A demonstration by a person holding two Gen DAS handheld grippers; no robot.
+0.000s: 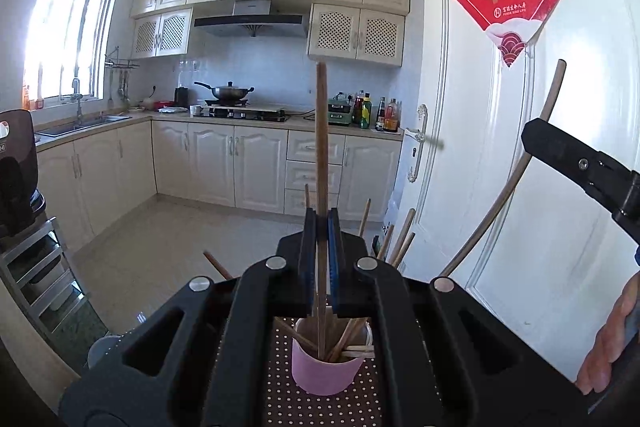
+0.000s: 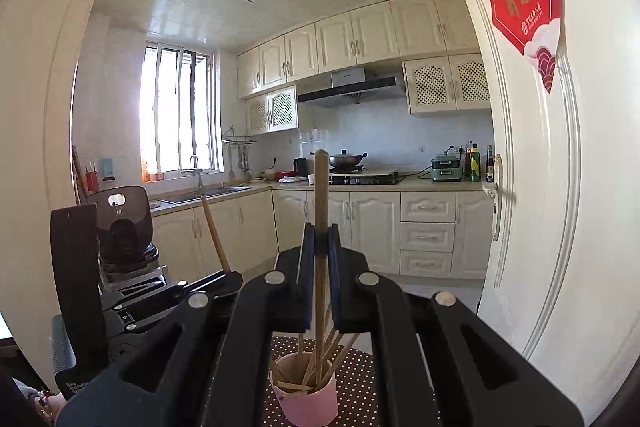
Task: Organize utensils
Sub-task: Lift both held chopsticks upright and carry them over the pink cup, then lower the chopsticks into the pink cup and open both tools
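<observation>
Each hand-held gripper is clamped on one long brown wooden chopstick, held upright. The left hand-held gripper (image 1: 320, 227) has its blue-padded jaws pressed together on the shaft of its chopstick (image 1: 321, 147), whose lower end reaches down into the pink cylindrical cup (image 1: 324, 371) directly below. The right hand-held gripper (image 2: 319, 239) grips a second wooden chopstick (image 2: 320, 211) in the same manner, its lower end also inside the pink cup (image 2: 306, 403). The cup stands on a brown white-dotted bench (image 1: 288, 403) and already contains several loose chopsticks (image 1: 348, 341) leaning at differing angles against its rim. Judged from this, the task is well advanced: most utensils are collected in the cup, and the two gripped chopsticks remain to be released into it. No further utensils are visible on the bench, though the gripper bodies hide most of its surface.
</observation>
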